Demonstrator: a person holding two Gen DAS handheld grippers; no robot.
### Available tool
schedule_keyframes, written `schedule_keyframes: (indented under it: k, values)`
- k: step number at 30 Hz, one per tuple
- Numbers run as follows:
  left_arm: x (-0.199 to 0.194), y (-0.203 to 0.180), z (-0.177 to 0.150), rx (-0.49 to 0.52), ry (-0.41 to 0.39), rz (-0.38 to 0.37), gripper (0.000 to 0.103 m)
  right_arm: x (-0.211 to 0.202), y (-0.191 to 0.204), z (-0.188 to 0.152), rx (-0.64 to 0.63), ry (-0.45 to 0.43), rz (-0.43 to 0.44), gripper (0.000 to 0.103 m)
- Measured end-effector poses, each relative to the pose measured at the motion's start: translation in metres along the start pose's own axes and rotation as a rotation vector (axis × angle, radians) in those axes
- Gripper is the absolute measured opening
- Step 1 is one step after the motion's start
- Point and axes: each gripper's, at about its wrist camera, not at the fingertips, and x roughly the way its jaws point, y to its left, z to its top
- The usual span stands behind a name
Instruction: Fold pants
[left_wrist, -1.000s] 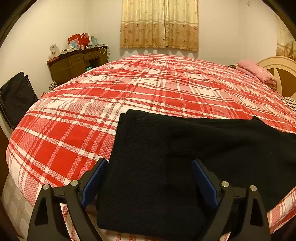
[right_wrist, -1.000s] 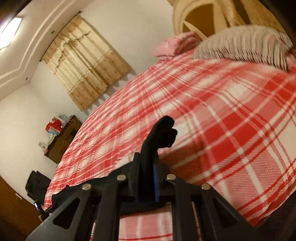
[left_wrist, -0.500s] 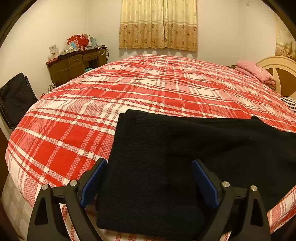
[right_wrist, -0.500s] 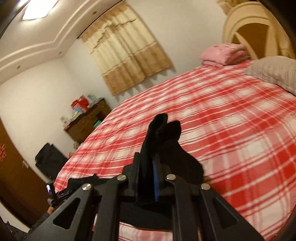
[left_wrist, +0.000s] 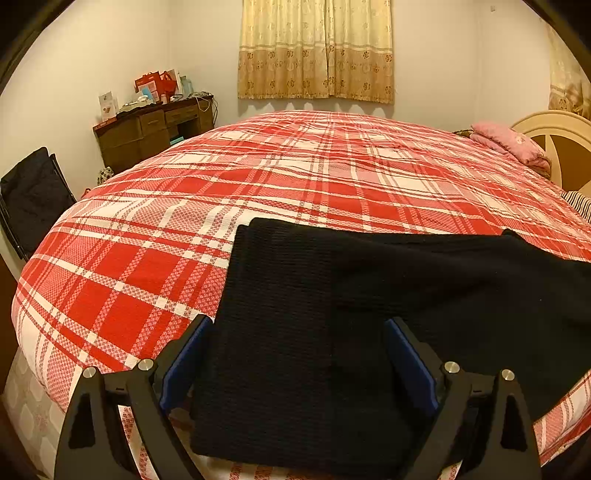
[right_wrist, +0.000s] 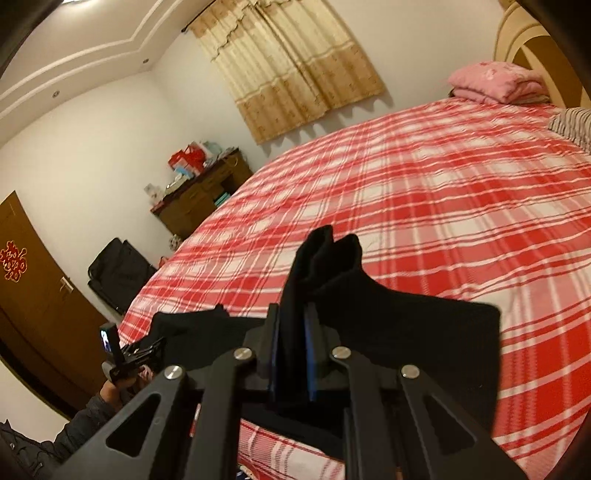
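Your right hand-held gripper (right_wrist: 291, 343) pinches the black pants (right_wrist: 406, 332); your left hand-held gripper (left_wrist: 295, 354) hangs wide apart over the red checked bed (left_wrist: 332, 177).

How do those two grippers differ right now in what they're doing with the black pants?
The left gripper is wide open, its blue pads apart on either side of the flat black pants; the right gripper is shut on a bunched fold of the pants. The left gripper holds nothing, with the cloth lying flat on the plaid bed; the right gripper holds its fold raised above the bed. Both have black frames with blue pads and work on the same pants.
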Motion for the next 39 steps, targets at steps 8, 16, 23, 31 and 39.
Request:
schedule_keyframes:
  k: [8, 16, 23, 31, 39]
  values:
    - [-0.001, -0.001, 0.000, 0.006, -0.007, 0.005, 0.096, 0.026, 0.024, -0.011, -0.035, 0.045, 0.032, 0.015]
    - [-0.002, 0.000, 0.000, 0.005, -0.013, 0.000, 0.096, 0.063, 0.051, -0.024, -0.095, 0.107, 0.051, 0.015]
    - [-0.037, -0.001, 0.021, -0.022, -0.142, 0.006, 0.096, 0.100, 0.070, -0.047, -0.191, 0.186, 0.011, 0.015]
    - [-0.060, -0.093, 0.036, 0.089, -0.073, -0.367, 0.096, 0.110, 0.058, -0.059, -0.199, 0.320, 0.037, 0.057]
    - [-0.022, -0.204, 0.037, 0.072, 0.125, -0.651, 0.096, 0.039, -0.007, -0.040, 0.013, 0.152, 0.050, 0.075]
